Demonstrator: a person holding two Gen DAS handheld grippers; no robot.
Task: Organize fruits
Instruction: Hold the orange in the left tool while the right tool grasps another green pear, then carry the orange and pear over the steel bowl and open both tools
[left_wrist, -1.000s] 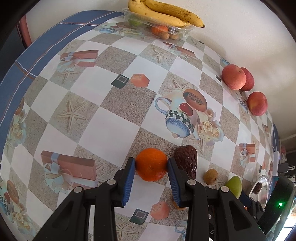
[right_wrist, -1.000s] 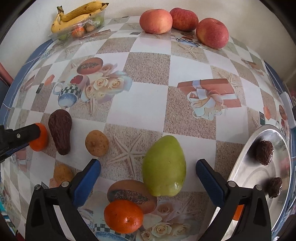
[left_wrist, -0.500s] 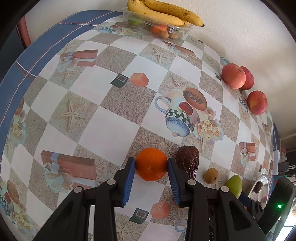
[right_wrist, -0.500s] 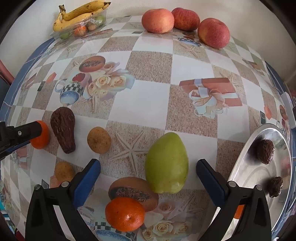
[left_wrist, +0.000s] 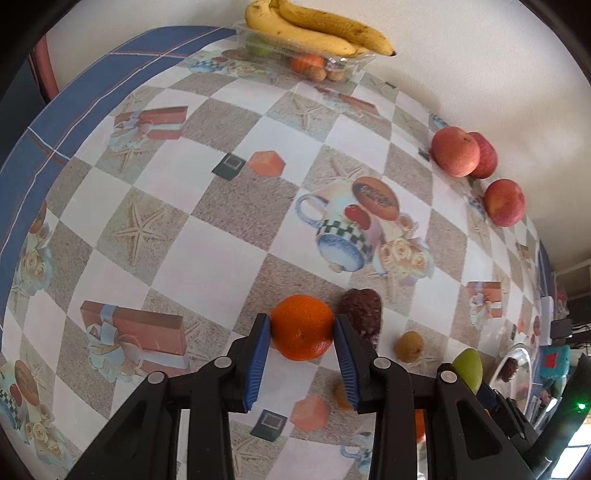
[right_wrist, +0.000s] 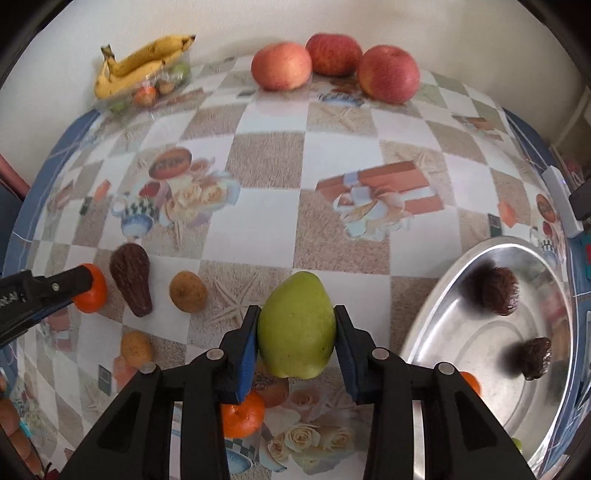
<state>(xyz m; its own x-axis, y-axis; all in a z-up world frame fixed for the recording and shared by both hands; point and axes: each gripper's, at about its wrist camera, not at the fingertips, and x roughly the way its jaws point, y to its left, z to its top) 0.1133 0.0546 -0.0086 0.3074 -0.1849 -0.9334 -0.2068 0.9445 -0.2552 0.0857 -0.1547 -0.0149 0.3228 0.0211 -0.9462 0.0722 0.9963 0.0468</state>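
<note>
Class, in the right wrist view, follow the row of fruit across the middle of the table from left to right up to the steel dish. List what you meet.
orange → dark brown avocado-shaped fruit → small brown fruit → green mango → steel dish

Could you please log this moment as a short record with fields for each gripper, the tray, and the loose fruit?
left gripper: shut on orange
right gripper: shut on green mango
metal tray: holds two dark wrinkled fruits
apples: three, by the far wall
bananas: on a clear plastic container, far corner
loose on tablecloth: dark avocado, brown round fruit, second orange
</note>
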